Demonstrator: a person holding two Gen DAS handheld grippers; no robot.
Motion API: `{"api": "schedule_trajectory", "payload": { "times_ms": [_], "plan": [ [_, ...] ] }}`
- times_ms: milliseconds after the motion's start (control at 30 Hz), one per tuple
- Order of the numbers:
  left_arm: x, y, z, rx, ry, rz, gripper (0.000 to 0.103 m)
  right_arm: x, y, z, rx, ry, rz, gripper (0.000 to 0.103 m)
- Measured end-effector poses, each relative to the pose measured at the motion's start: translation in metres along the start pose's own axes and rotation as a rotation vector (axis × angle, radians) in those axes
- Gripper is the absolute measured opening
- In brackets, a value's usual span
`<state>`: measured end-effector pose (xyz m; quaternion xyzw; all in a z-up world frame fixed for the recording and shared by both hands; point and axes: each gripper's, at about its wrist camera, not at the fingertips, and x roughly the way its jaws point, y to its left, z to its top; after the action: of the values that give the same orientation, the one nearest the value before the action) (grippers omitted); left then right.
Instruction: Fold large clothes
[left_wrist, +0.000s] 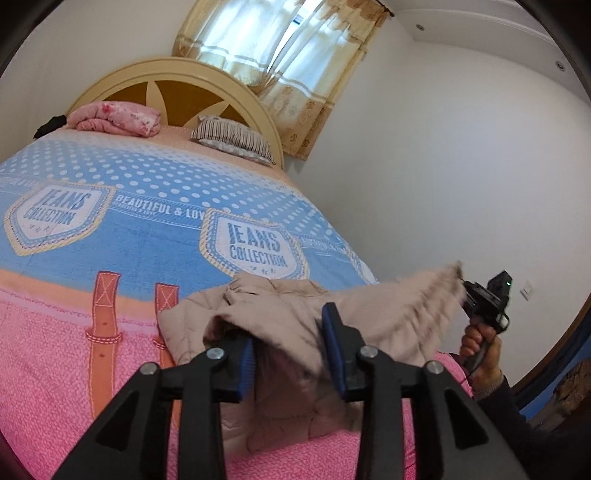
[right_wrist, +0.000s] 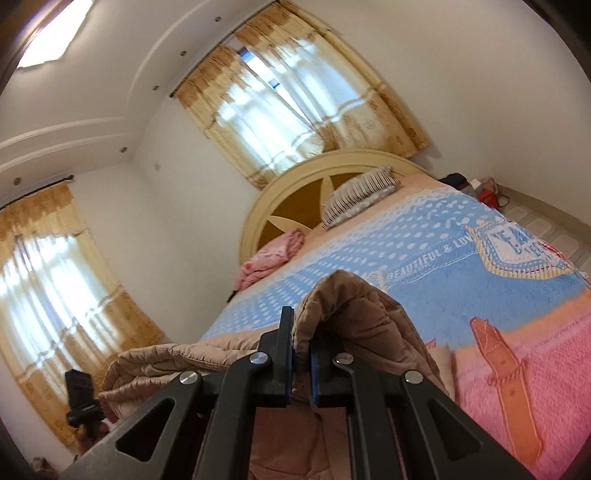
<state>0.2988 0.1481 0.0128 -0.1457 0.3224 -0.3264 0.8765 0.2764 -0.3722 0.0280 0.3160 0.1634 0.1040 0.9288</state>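
Observation:
A beige quilted jacket (left_wrist: 280, 310) with a fur trim lies at the near edge of the bed, partly lifted. My left gripper (left_wrist: 291, 354) stands wide open with jacket fabric draped between its blue pads, not pinched. My right gripper (right_wrist: 301, 354) is shut on a fold of the jacket (right_wrist: 351, 306) and holds it up above the bed. In the left wrist view the right gripper (left_wrist: 461, 291) shows at the right, gripping the fur-trimmed edge. The left gripper's body (right_wrist: 79, 402) shows low at the left in the right wrist view.
The bed carries a blue and pink "Jeans Collection" blanket (left_wrist: 129, 240). A folded pink quilt (left_wrist: 118, 118) and a striped pillow (left_wrist: 232, 142) lie by the headboard (left_wrist: 177, 72). Curtained windows (right_wrist: 291, 110) stand behind it. Small items (right_wrist: 480, 190) sit on the floor beyond the bed.

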Motion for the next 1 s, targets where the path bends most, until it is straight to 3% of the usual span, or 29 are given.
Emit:
{"api": "schedule_trajectory", "payload": {
  "times_ms": [200,267,333,500,767,867,900,967,1000],
  "plan": [
    [0.012,0.017,0.012,0.025,0.027,0.049,0.041,0.065,-0.024,0.004,-0.004,0.048,-0.056,0.005],
    [0.004,0.024,0.017,0.044,-0.033,0.180,0.093,0.088,-0.035,0.002,0.015,0.070,-0.070,0.005],
    [-0.008,0.036,0.022,0.040,-0.132,0.261,0.101,0.107,-0.047,-0.004,0.034,0.097,-0.081,0.005],
    [0.039,0.020,0.009,0.174,-0.082,0.464,0.101,0.159,-0.065,-0.023,0.010,0.158,-0.156,0.005],
    [0.161,-0.061,-0.037,0.444,-0.002,0.532,0.101,0.210,-0.088,-0.036,0.003,0.186,-0.261,0.005],
    [0.201,-0.075,-0.052,0.518,0.025,0.614,0.101,0.218,-0.087,-0.035,-0.013,0.201,-0.283,0.009],
    [0.217,-0.075,-0.055,0.544,0.040,0.664,0.101,0.219,-0.086,-0.034,-0.009,0.206,-0.301,0.012],
    [0.239,-0.071,-0.059,0.571,0.065,0.792,0.102,0.214,-0.078,-0.032,-0.012,0.187,-0.318,0.027],
    [0.246,-0.067,-0.060,0.569,0.068,0.820,0.102,0.209,-0.072,-0.031,-0.025,0.168,-0.317,0.048]
  ]
}}
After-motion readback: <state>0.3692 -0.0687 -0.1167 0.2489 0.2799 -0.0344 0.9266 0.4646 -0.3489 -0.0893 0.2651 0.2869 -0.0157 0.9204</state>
